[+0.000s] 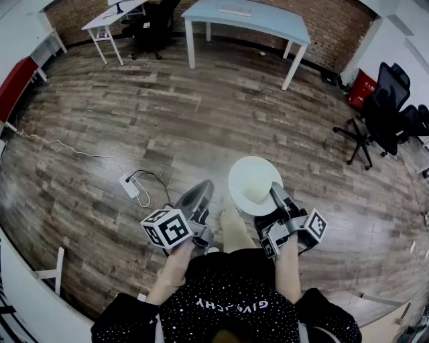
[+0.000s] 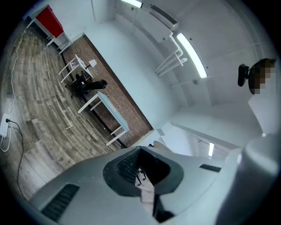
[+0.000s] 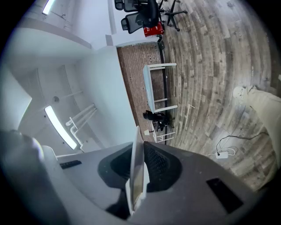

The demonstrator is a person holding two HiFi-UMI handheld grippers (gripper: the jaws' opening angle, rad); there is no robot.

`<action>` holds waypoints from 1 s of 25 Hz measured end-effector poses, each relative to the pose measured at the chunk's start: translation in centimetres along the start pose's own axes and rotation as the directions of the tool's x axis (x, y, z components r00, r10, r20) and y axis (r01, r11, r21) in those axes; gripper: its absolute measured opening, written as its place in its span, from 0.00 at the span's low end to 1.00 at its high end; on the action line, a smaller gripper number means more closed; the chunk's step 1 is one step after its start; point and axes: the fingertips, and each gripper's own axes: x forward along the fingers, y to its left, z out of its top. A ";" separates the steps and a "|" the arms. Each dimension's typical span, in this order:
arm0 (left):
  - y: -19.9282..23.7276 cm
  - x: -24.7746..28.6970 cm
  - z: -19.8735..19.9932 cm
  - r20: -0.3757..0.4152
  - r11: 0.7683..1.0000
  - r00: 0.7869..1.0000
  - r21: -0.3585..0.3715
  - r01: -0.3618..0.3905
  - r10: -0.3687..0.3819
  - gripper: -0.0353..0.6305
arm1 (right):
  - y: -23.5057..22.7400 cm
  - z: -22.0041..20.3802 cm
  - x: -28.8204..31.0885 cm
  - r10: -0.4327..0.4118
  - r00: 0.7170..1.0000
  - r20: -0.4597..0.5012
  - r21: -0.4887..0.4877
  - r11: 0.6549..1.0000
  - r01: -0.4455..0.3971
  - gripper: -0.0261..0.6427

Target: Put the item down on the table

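The right gripper (image 1: 276, 194) clamps the round white plate (image 1: 249, 175) by its rim; the left gripper (image 1: 203, 195) is closed, empty. Carrying step, seemingly: next, reach the distant pale-blue table (image 1: 268, 20).

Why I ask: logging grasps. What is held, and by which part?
The right tongs clamp a white plate by its rim; the left tongs hold nothing.

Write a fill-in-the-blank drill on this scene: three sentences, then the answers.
1. The white plate is clamped in the ___ gripper.
2. The left gripper holds ___.
3. The wall behind the long table is made of ___.

Missing words: right; nothing; brick.
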 end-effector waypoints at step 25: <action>9.6 33.8 18.6 0.088 1.000 0.996 0.019 -0.013 0.011 0.07 | 3.5 22.1 36.5 0.006 0.985 -0.175 -0.057 0.998 -0.016 0.10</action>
